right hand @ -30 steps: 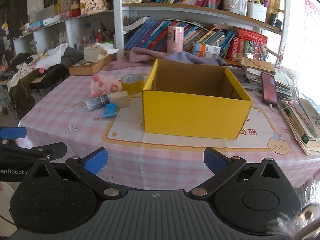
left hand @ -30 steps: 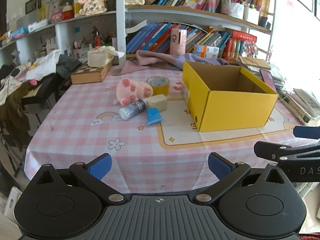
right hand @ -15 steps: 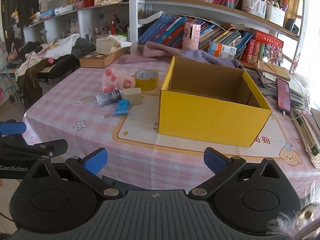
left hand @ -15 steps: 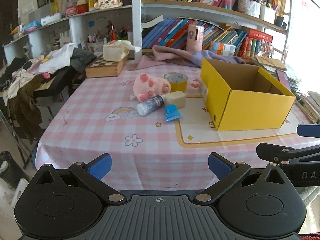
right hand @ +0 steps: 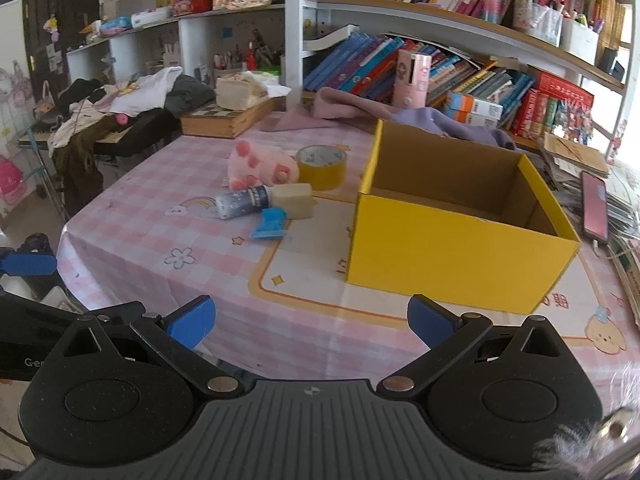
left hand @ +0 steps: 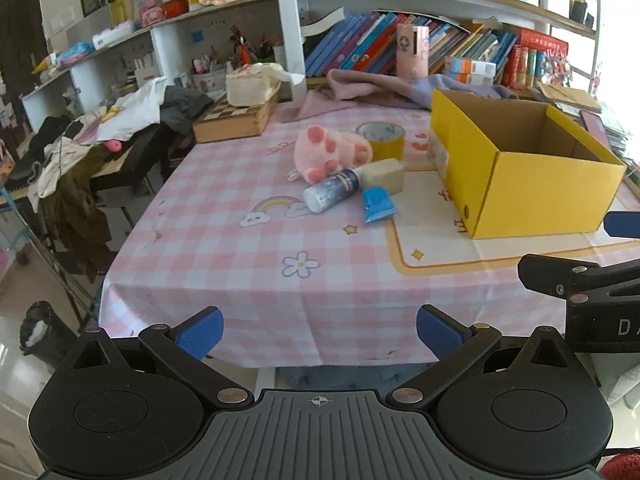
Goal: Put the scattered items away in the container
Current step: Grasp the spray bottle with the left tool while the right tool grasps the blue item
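1. Left gripper (left hand: pixel 319 330) and right gripper (right hand: pixel 311 319) hang before the table edge, jaws spread, holding nothing.
2. Plush toy (left hand: pixel 326 153), tape roll (left hand: pixel 381 138), tube (left hand: pixel 331 189), eraser block (left hand: pixel 383 175) and blue packet (left hand: pixel 377 204) cluster left of the yellow box (left hand: pixel 532 192).

Bright daylight, blown-out glare at right, fisheye-bent edges, sharp focus

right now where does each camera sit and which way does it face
Left wrist: on the left tool, off the table's near edge, facing the pink plush cluster; its open blue fingertips and the right tool's finger show.
Right wrist: on the right tool, facing the yellow box; open too.
Both share the box, yellow tape roll, blue packet.
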`<state>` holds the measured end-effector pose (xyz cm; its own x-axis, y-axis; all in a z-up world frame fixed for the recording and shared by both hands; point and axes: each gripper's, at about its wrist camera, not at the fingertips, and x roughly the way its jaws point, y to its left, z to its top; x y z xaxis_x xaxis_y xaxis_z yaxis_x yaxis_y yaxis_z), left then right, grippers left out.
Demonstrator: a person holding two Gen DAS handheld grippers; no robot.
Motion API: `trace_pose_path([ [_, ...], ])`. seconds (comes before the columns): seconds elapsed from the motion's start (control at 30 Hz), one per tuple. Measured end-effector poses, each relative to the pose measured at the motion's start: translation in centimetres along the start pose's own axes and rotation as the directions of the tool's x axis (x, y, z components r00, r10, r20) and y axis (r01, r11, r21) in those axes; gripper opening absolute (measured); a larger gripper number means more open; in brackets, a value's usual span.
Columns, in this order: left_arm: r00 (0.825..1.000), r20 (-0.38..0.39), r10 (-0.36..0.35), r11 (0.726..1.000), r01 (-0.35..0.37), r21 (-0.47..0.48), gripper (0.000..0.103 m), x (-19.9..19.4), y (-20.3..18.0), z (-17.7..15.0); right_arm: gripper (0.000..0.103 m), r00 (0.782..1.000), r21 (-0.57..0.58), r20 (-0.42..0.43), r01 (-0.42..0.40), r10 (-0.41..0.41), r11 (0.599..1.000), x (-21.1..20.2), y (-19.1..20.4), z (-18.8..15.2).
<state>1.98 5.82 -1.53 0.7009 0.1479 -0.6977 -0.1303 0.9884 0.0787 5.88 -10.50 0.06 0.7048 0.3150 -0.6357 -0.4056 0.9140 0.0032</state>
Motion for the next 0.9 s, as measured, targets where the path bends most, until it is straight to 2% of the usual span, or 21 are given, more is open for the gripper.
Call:
trace_pose_path([
  [0.3, 0.997, 0.068, -0.047, 0.993, 0.054, -0.105, 0.103, 0.7, 3.4, 1.2, 0.101, 0.997, -0.033, 0.069, -0.035, 0.037, 0.999, 1.4, 1.3, 1.6],
  [0.4, 0.996, 0.078, -0.044, 0.991, 0.053, -0.122, 0.103, 1.3, 4.5, 1.8, 0.097, 0.996, -0.038, 0.071, -0.043, 0.046, 0.998, 2.3, 1.6, 2.2],
  [0.67, 0.995, 0.087, -0.046, 0.994, 0.054, -0.092, 0.103, 4.1, 5.6, 4.0, 0.082, 0.997, -0.068, 0.041, -0.061, 0.064, 0.996, 6.0, 2.4, 3.6],
  [0.8, 0.994, 0.096, -0.06, 0.995, 0.067, -0.074, 0.103, 5.7, 6.1, 5.5, 0.08, 0.997, -0.087, 0.048, -0.062, 0.066, 0.994, 7.8, 2.9, 4.3],
  [0.9, 0.994, 0.086, -0.073, 0.994, 0.079, -0.071, 0.103, 7.4, 6.6, 6.8, 0.079, 0.997, -0.117, 0.015, -0.075, 0.077, 0.99, 9.5, 3.6, 4.5],
])
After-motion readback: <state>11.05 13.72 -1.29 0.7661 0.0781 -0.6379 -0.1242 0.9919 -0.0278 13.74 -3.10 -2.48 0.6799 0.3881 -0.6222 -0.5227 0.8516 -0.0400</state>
